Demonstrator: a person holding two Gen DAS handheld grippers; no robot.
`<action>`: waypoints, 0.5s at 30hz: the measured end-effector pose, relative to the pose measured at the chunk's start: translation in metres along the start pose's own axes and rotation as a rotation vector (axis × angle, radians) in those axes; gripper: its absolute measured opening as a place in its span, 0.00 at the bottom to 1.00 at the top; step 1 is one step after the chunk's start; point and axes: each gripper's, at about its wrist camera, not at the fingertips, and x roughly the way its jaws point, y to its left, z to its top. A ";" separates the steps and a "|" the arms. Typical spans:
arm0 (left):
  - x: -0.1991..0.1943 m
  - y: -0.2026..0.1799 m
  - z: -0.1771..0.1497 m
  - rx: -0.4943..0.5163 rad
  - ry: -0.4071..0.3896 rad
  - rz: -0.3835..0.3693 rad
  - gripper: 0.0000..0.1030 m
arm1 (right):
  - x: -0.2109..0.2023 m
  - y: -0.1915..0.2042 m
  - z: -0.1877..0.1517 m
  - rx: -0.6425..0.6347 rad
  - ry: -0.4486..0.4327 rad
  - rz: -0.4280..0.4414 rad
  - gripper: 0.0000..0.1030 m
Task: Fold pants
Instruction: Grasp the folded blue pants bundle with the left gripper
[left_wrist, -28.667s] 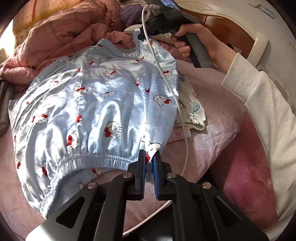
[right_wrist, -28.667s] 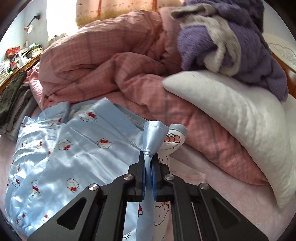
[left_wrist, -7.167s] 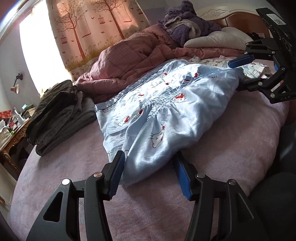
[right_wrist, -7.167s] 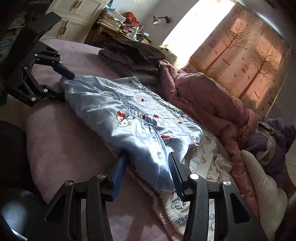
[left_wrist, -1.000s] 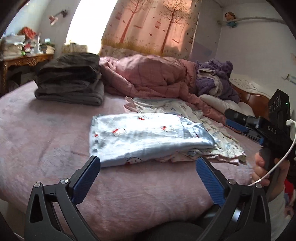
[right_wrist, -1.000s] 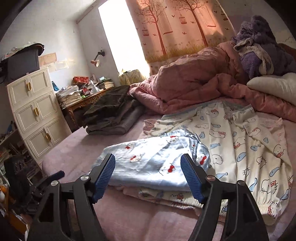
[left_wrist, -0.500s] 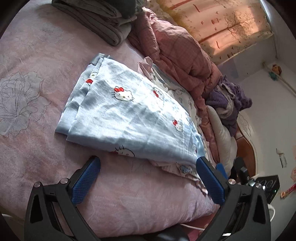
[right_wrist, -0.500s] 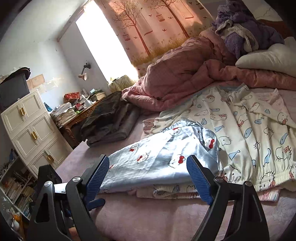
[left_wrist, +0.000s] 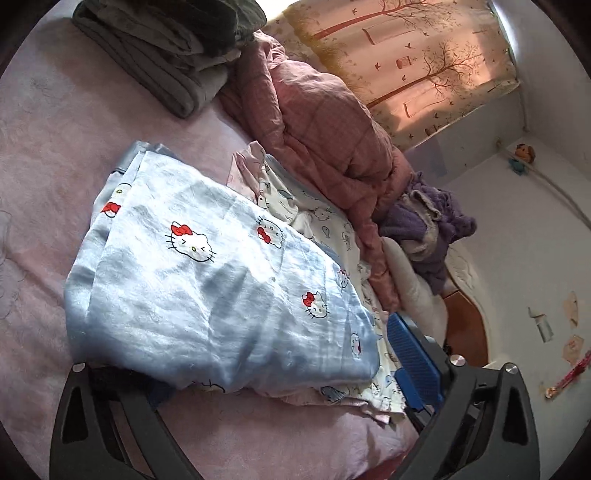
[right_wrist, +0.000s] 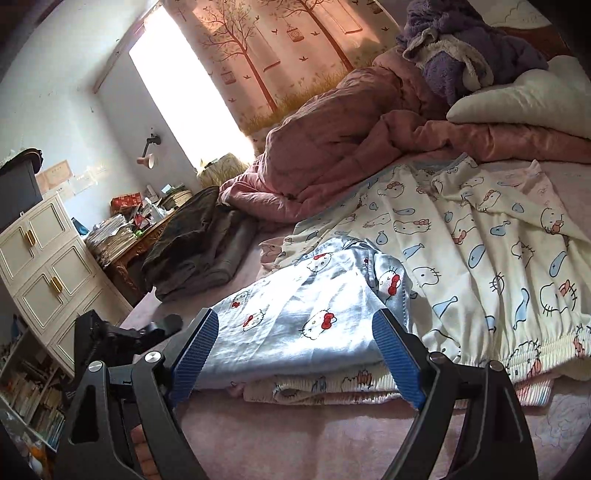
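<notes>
The folded light-blue pants (left_wrist: 207, 291) with a cat print lie on the pink bed sheet (left_wrist: 48, 147), on top of a cream printed garment (left_wrist: 317, 221). My left gripper (left_wrist: 258, 354) is open wide at the near edge of the pants. Its right pad (left_wrist: 410, 354) stands beside the fold, and the cloth hides its left fingertip. In the right wrist view the pants (right_wrist: 295, 321) lie between the wide-open jaws of my right gripper (right_wrist: 295, 319), and neither pad presses on them. The left gripper (right_wrist: 122, 336) shows at the far end of the pants.
The cream garment (right_wrist: 480, 236) spreads to the right. A pink quilt (right_wrist: 351, 147), a white pillow (right_wrist: 524, 99) and a purple robe (right_wrist: 472, 48) lie behind. Folded grey clothes (right_wrist: 199, 243) are stacked at the back left. A white cabinet (right_wrist: 44, 266) stands beside the bed.
The left gripper has rolled and moved in closer, so the pants' edge now covers its left finger. The right gripper has sunk toward the pants and its jaws stand wider than a second ago.
</notes>
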 end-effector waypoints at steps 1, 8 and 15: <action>0.001 -0.001 0.000 0.009 -0.021 0.032 0.95 | -0.001 0.000 -0.001 -0.005 -0.009 -0.009 0.84; 0.018 0.017 0.017 -0.008 -0.093 0.067 0.72 | -0.004 0.001 0.000 -0.006 0.004 0.030 0.84; 0.019 0.029 0.013 0.011 -0.130 0.077 0.54 | 0.008 0.006 -0.013 0.004 0.084 0.063 0.84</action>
